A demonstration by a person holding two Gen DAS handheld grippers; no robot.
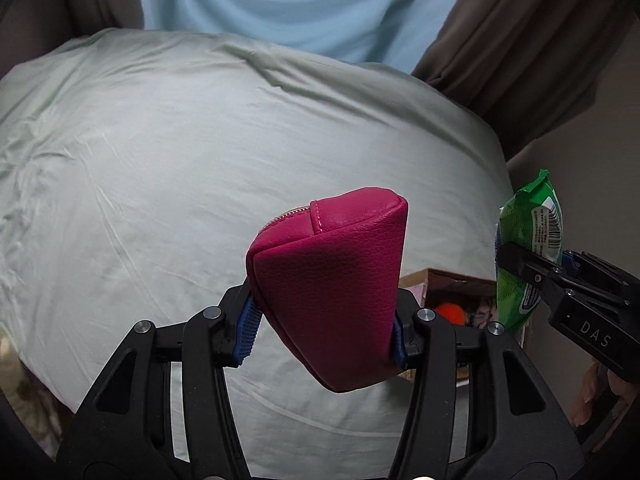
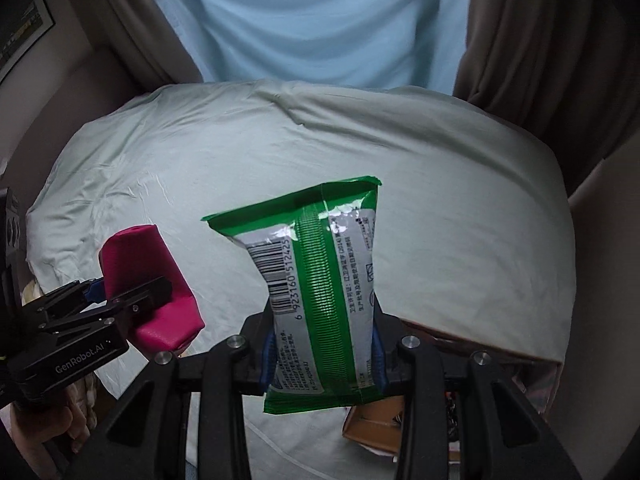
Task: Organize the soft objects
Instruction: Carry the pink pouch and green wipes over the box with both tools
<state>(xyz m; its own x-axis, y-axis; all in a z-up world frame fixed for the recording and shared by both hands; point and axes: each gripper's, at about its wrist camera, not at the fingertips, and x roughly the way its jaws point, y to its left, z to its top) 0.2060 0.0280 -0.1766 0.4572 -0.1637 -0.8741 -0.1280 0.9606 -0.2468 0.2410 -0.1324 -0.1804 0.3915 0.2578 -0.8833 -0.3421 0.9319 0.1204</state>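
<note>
My left gripper (image 1: 324,328) is shut on a magenta zip pouch (image 1: 332,280) and holds it above the pale green bed sheet (image 1: 200,140). The pouch also shows at the left of the right wrist view (image 2: 148,280). My right gripper (image 2: 324,352) is shut on a green and white soft packet (image 2: 320,280) with a barcode, held upright over the bed. That packet shows at the right edge of the left wrist view (image 1: 528,256).
A cardboard box (image 1: 452,292) with an orange item and other things sits at the bed's right front corner; it also shows in the right wrist view (image 2: 376,428). Brown curtains (image 2: 540,40) frame a light blue curtain (image 2: 320,20) behind the bed.
</note>
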